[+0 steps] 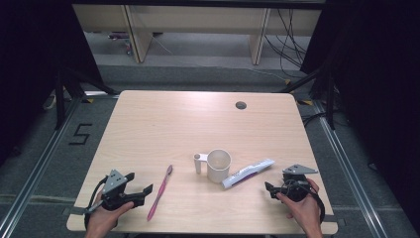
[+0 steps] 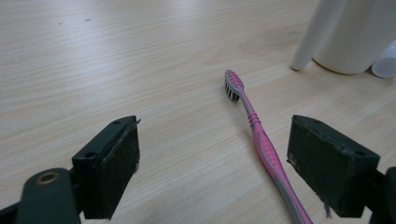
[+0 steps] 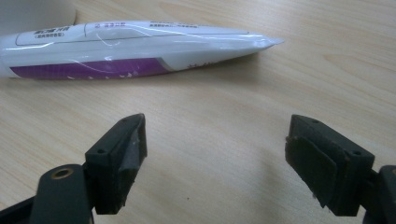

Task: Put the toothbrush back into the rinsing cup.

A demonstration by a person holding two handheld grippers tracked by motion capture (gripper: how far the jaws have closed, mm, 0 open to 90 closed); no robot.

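A pink toothbrush [image 1: 160, 193] lies on the wooden table [image 1: 163, 124], bristle end away from me. A white mug [image 1: 218, 165] with its handle to the left stands mid-table, and a white and purple toothpaste tube [image 1: 247, 173] lies just right of it. My left gripper [image 1: 139, 184] is open at the front left, with the toothbrush [image 2: 261, 144] lying between its jaws and nearer the right one. At the front right my right gripper [image 1: 272, 189] is open and holds nothing; the tube [image 3: 126, 49] lies a short way ahead of its jaws.
A round cable hole [image 1: 240, 105] sits near the table's far right edge. Beyond the table are desk legs and cables on the floor, and a "5" is marked on the floor at left.
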